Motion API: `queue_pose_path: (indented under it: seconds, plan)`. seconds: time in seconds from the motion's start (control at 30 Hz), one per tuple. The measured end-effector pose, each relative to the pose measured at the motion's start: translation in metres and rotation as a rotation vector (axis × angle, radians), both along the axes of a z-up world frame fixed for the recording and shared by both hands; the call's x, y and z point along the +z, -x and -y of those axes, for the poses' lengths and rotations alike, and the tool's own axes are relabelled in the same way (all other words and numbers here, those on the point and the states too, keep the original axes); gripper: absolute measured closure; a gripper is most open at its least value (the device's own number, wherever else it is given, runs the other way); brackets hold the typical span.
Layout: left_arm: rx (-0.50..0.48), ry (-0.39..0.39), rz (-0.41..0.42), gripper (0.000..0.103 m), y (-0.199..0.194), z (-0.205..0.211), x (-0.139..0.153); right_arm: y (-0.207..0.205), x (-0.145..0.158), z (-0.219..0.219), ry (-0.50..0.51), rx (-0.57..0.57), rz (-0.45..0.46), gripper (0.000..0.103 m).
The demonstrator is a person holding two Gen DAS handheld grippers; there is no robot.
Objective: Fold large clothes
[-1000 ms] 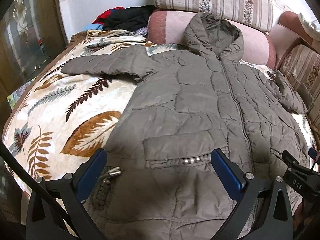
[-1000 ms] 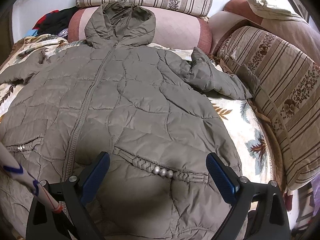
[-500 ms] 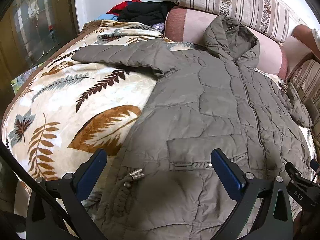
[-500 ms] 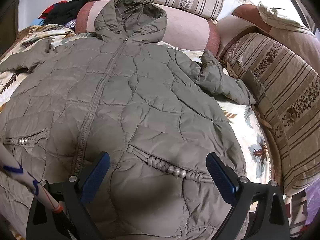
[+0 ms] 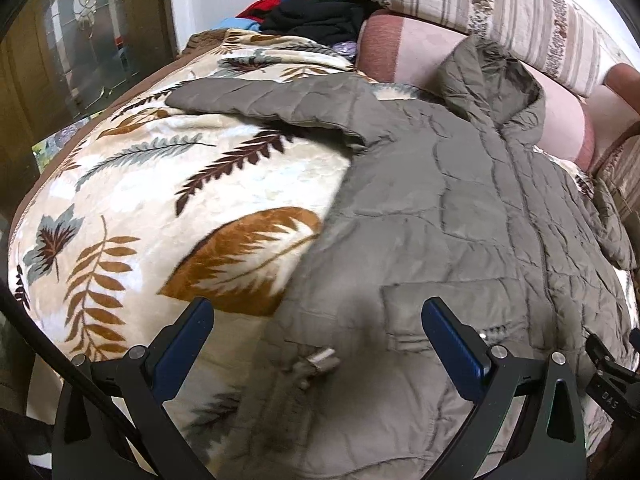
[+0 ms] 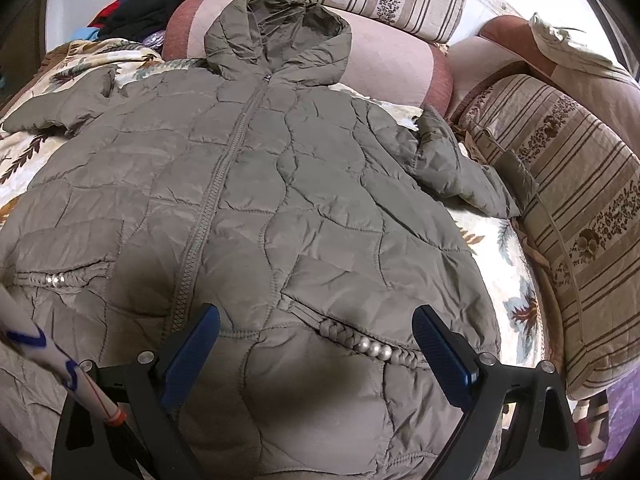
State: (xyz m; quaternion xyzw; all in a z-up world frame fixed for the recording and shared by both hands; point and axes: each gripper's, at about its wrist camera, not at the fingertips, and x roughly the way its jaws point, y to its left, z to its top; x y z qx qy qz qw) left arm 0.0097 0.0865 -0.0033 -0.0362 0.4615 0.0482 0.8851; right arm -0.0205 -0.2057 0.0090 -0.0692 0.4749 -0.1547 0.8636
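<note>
A large olive-grey quilted hooded jacket (image 6: 280, 184) lies spread face up, zipped, on a leaf-patterned blanket (image 5: 168, 208). Its hood (image 6: 276, 36) rests against a pink bolster. One sleeve (image 5: 260, 100) stretches out to the left and the other sleeve (image 6: 460, 164) lies bunched at the right. It also shows in the left wrist view (image 5: 460, 208). My left gripper (image 5: 316, 328) is open and empty above the jacket's lower left edge, near its metal cord ends (image 5: 320, 360). My right gripper (image 6: 316, 336) is open and empty above the right pocket with pearl trim (image 6: 372, 346).
Striped cushions (image 6: 572, 184) line the right side and the back (image 5: 500, 12). A pile of dark and red clothes (image 5: 316, 16) sits at the far left corner. A glass-panelled door (image 5: 80, 40) stands left of the bed edge.
The left gripper has shifted left toward the jacket's left edge, showing more blanket. The right gripper has moved slightly forward over the jacket. Both stay open.
</note>
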Motion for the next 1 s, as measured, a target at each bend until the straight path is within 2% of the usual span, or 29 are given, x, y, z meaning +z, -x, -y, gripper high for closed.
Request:
queue_pose_path:
  seconds: [0.27,0.43,0.57,0.63,0.7,0.73,0.87,1.0]
  plan:
    - [0.103,-0.013,0.052,0.0,-0.025,-0.06,0.025,-0.006,0.003,-0.001,-0.056,0.024,0.025,0.004]
    - [0.155,0.027,0.099,0.0,-0.068,-0.114,0.053,-0.007,0.001,-0.005,-0.092,0.058,0.037,0.004]
    - [0.179,0.053,0.138,0.0,-0.126,-0.156,0.072,-0.011,-0.002,-0.008,-0.106,0.069,0.034,0.004]
    - [0.189,0.109,0.12,0.0,-0.156,-0.174,0.071,-0.014,-0.004,-0.008,-0.106,0.075,0.033,0.004]
    - [0.208,0.217,0.095,0.001,-0.188,-0.199,0.064,-0.016,-0.006,-0.008,-0.102,0.078,0.03,0.004]
    - [0.226,0.295,0.073,0.004,-0.206,-0.213,0.056,-0.018,-0.008,-0.008,-0.096,0.08,0.027,0.004]
    - [0.281,0.498,0.012,0.018,-0.25,-0.245,0.021,-0.023,-0.013,-0.004,-0.084,0.084,0.014,0.004]
    - [0.306,0.535,-0.003,0.02,-0.28,-0.253,-0.007,-0.031,-0.02,0.001,-0.071,0.075,-0.005,0.004]
